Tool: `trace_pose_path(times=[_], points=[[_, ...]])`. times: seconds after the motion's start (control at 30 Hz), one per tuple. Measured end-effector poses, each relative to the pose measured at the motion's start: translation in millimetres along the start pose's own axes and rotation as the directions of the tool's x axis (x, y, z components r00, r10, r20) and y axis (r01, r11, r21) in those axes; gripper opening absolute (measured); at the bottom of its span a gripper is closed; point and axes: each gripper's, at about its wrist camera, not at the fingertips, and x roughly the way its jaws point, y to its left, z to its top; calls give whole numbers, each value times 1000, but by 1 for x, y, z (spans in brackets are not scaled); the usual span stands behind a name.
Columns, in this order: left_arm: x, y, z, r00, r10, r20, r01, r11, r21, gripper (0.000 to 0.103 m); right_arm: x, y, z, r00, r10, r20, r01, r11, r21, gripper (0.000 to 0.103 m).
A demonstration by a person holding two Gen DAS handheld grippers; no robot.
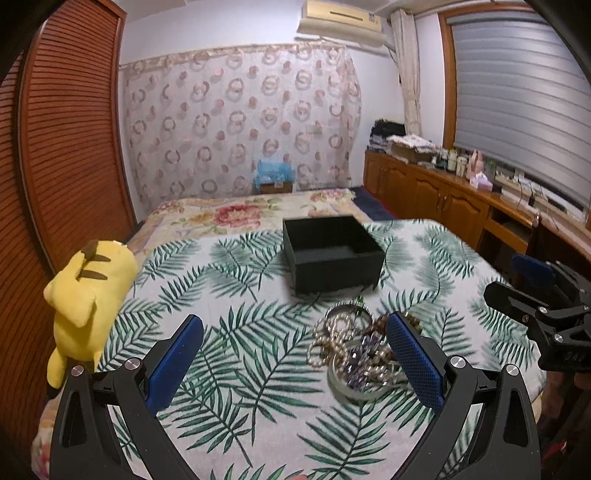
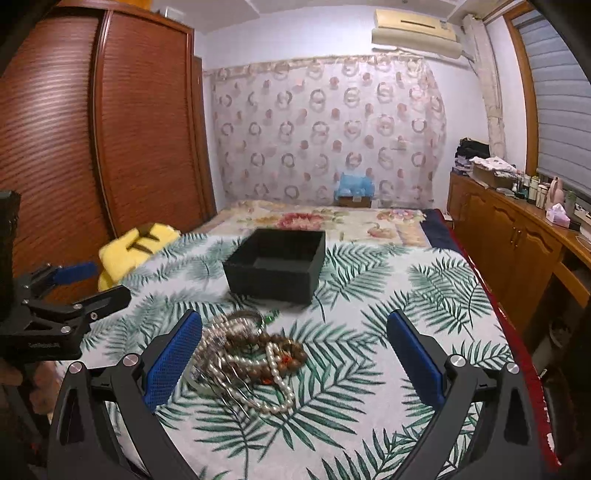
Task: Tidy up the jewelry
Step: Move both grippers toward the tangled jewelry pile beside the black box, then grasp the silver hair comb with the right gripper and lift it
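A bed takes up most of the room, and its near half is covered by a white cloth printed with green palm fronds (image 1: 258,332); beyond that a floral blanket (image 1: 229,214) runs to the far edge. A black open box (image 1: 332,254) sits on the cloth toward the middle, nearer the far edge of the leaf print. Just in front of it, closer to the near edge, lies a heap of jewelry (image 2: 251,354): pearl strands, brown beads, a bangle and a small round glass dish, all tangled together. A yellow plush toy (image 1: 88,295) hangs over the bed's left edge.

The left gripper (image 1: 295,354) hovers over the cloth with its blue pads spread wide, the right pad just beside the heap and gripping nothing. The right gripper (image 2: 295,354) is likewise spread wide, its left pad next to the jewelry and nothing between its fingers.

A reddish louvered wardrobe (image 2: 110,129) stands along the left wall. A patterned curtain with rings (image 1: 240,122) covers the far wall, an air conditioner (image 1: 340,22) is mounted above it, and a small blue thing sits on a brown box at the bed's far end. On the right, wooden cabinets (image 1: 424,188) carry bottles and folded clothes beneath a window with grey blinds (image 1: 517,92). There is small white lettering on the other gripper's body in each view, too blurred to read.
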Motion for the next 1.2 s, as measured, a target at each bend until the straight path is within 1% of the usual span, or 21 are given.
trace_pose_path(times=[0.13,0.33,0.5,0.57,0.6,0.67,0.7,0.9,1.0,1.07,1.1,1.17,1.2], points=[[14,5,-11,998,-24,-51,24,1000,-1,96,14,1,-11,998,29,-53,-29,1000,-5,101],[26,10,-24,994,-59,-91,59,998,-2,96,30,8,-23,990,76,-118,-81,996,-38,101],[35,13,-33,989,-80,-123,81,997,-1,96,50,17,-34,972,122,-203,-137,989,-58,93],[37,13,-36,988,-85,-131,86,996,0,96,56,20,-38,963,138,-233,-156,986,-59,86],[38,15,-38,987,-85,-133,86,996,-2,96,59,22,-39,958,145,-248,-165,984,-61,85],[39,17,-40,988,-82,-134,82,997,-8,96,64,25,-41,950,162,-268,-186,980,-65,77],[40,19,-41,987,-80,-137,79,997,-13,96,66,26,-42,944,176,-278,-200,978,-61,76],[43,27,-46,984,-86,-155,82,996,-30,96,75,29,-47,920,222,-323,-251,967,-52,60],[47,28,-48,981,-93,-171,88,995,-34,96,76,30,-49,911,231,-341,-263,963,-52,49],[49,28,-49,980,-93,-178,88,995,-35,96,75,31,-49,909,235,-343,-268,962,-52,38],[49,28,-49,979,-93,-181,88,996,-36,96,74,32,-49,909,236,-343,-269,962,-51,36],[50,27,-50,979,-92,-182,87,996,-35,96,72,31,-47,906,250,-341,-279,959,-40,24],[50,27,-50,979,-92,-182,87,996,-33,96,71,31,-46,905,257,-340,-285,958,-35,22]])
